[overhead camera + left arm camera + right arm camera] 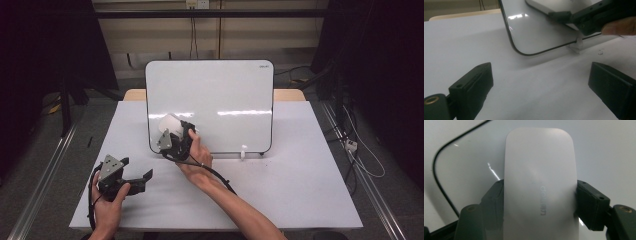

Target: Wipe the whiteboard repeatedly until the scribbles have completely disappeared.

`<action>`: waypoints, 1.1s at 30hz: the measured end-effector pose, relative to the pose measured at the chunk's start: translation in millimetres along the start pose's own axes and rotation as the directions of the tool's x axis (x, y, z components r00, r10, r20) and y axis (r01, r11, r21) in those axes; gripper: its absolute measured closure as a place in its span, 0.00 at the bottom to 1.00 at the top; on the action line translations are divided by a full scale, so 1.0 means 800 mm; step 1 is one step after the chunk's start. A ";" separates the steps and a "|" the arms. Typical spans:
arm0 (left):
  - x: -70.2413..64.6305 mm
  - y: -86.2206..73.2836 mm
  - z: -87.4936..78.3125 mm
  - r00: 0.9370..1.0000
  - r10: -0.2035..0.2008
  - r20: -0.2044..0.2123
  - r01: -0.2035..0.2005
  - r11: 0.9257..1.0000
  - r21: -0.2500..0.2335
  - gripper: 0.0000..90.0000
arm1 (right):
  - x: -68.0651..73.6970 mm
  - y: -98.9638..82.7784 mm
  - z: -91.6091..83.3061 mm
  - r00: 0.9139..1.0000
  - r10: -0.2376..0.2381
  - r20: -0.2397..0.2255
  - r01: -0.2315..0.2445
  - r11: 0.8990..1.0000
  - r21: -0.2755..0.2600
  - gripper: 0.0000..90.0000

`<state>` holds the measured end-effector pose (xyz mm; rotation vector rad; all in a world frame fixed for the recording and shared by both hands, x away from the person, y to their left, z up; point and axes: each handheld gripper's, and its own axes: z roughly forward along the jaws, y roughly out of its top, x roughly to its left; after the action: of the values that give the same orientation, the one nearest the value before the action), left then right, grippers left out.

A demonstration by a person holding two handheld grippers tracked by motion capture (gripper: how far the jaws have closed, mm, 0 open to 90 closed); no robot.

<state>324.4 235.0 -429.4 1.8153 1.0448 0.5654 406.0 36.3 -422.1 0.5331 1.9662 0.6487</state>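
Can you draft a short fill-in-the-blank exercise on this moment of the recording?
1. The right tongs are shut on a white ____.
2. That thing is held against the lower left part of the upright ____.
3. The left tongs stand ____, with nothing between them.
4. The left tongs hang over the white ____.

Missing words: eraser; whiteboard; open; table.

The table point(300, 170) had a pale grey top, with just a whiteboard point(220, 95) propped upright on it on small white feet point(243, 151).
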 end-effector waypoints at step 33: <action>0.002 -0.002 -0.004 1.000 -0.004 -0.007 0.004 1.000 -0.005 0.07 | 0.012 -0.012 -0.007 0.998 -0.064 0.022 0.063 0.998 0.009 0.35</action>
<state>322.4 238.4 -429.2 1.8078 1.0503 0.5718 396.0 33.4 -432.7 0.4792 1.9580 0.5927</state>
